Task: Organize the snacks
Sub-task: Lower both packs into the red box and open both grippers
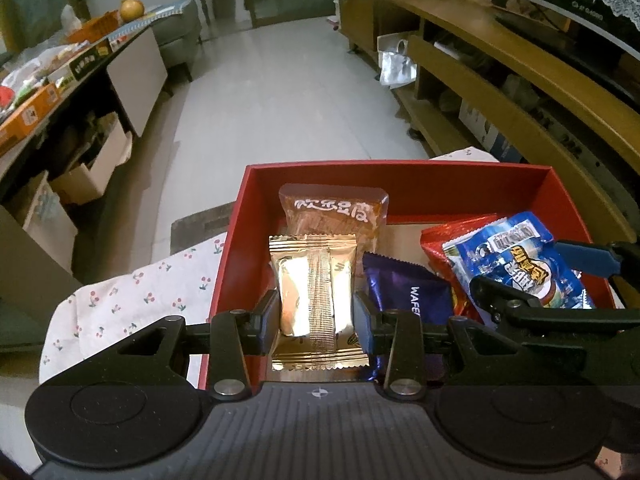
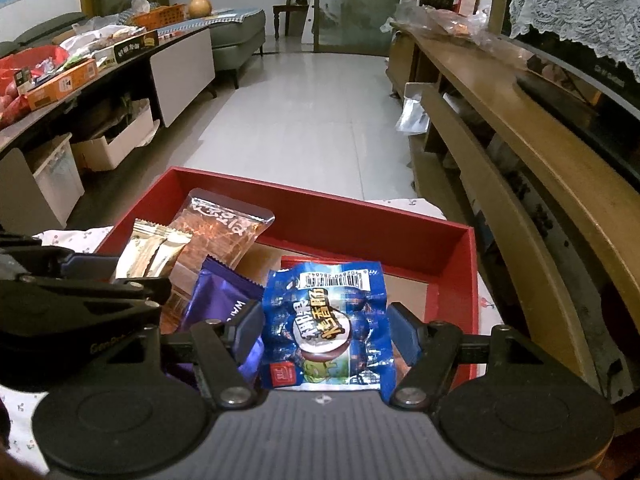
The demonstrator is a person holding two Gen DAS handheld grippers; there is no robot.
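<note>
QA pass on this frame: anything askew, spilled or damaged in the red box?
Nothing spilled or torn. The packets in the red box lie jumbled rather than in rows: the orange packet leans on the far wall, the purple wafer sits tilted. Gold packet and blue packet are each between gripper jaws.

Red box (image 2: 452, 240) far right corner bare; packets (image 2: 224, 232) crowd left
</note>
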